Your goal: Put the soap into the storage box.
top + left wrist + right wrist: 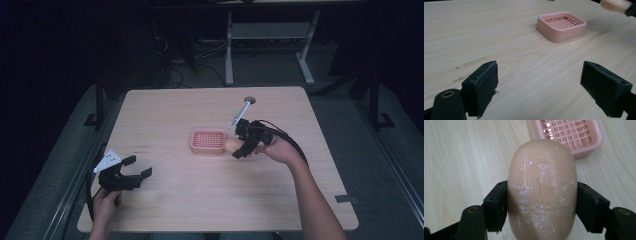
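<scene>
A peach bar of soap (541, 187) with white flecks is clamped between the jaws of my right gripper (541, 206). In the high view that gripper (239, 148) holds the soap (231, 145) just right of a pink soap dish (208, 141) with a grid insert, near the table's middle. The dish (571, 132) lies beyond the soap in the right gripper view. My left gripper (137, 169) stands open over bare wood at the front left, far from the dish (561, 25). Nothing sits between its pads (484, 86).
The wooden table (165, 115) has a round cable hole (249, 100) at its far edge and a dark patch of tape (346, 199) at the front right. Beyond the table stands a white desk frame (270, 45) with cables on the floor.
</scene>
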Available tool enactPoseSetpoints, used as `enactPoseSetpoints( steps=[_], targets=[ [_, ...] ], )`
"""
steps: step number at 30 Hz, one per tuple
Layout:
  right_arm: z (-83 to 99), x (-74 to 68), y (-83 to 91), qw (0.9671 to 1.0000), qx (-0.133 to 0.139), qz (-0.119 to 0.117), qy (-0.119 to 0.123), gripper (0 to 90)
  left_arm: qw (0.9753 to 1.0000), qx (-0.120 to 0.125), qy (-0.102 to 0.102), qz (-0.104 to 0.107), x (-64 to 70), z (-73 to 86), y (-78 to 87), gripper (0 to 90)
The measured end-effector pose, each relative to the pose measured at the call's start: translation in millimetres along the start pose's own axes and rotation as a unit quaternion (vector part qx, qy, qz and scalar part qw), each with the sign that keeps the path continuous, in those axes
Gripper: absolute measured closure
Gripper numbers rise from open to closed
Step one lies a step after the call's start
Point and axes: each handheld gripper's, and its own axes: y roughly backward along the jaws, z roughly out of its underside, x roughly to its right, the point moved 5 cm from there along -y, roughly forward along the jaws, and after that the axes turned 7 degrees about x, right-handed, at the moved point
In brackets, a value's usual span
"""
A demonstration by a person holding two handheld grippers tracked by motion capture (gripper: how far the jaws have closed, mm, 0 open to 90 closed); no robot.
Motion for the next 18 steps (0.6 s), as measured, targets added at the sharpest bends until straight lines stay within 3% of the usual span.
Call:
enactPoseSetpoints(
  steps=[18],
  targets=[
    [-27.7,8.6,-5.1,0.9999,0.003,-0.002,0.016,31.9,1.0000,0.002,0.002,0.000,0.0,-0.5,0.9,14.3]
  ],
)
